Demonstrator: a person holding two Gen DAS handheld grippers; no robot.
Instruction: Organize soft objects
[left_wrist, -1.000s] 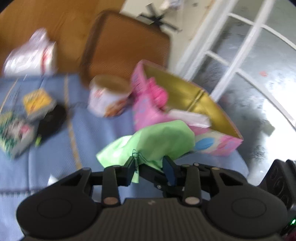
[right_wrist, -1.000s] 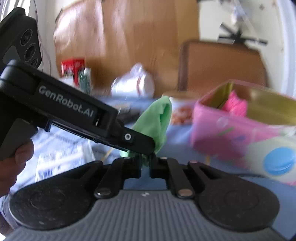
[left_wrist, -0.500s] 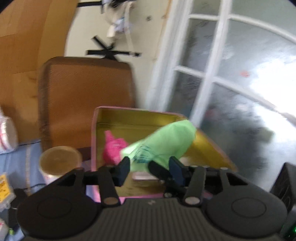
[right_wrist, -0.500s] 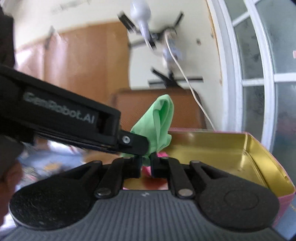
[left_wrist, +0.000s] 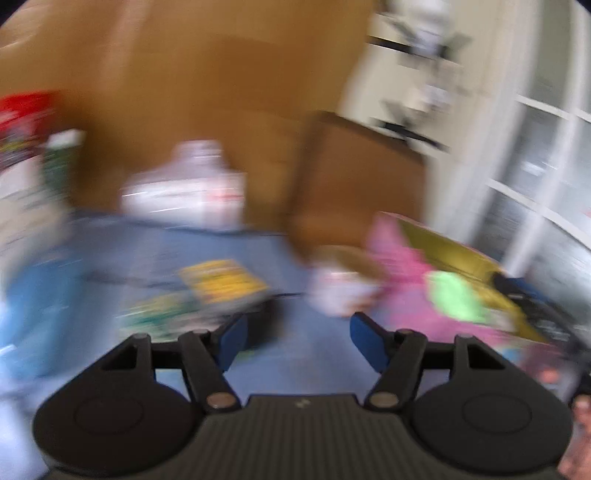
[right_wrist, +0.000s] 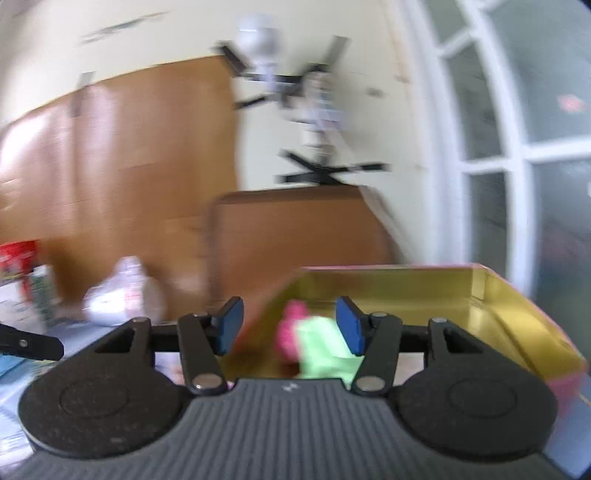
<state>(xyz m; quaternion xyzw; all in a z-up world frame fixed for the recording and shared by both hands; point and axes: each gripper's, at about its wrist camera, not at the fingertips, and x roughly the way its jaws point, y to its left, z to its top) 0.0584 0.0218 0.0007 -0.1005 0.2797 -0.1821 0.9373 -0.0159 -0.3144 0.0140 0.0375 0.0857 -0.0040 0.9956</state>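
Note:
The green cloth lies inside the pink box with the gold lining, beside a pink soft item. My right gripper is open and empty, just in front of the box, with the cloth between and beyond its fingers. In the blurred left wrist view the green cloth shows in the pink box at the right. My left gripper is open and empty above the blue cloth-covered table, left of the box.
A round tub stands left of the box. A yellow packet and other packets lie on the table. A white plastic bag sits at the back. A brown chair back stands behind the box; a window is at the right.
Both grippers have opened and let go of the green cloth, which now lies in the box. The left gripper has swung left, away from the box.

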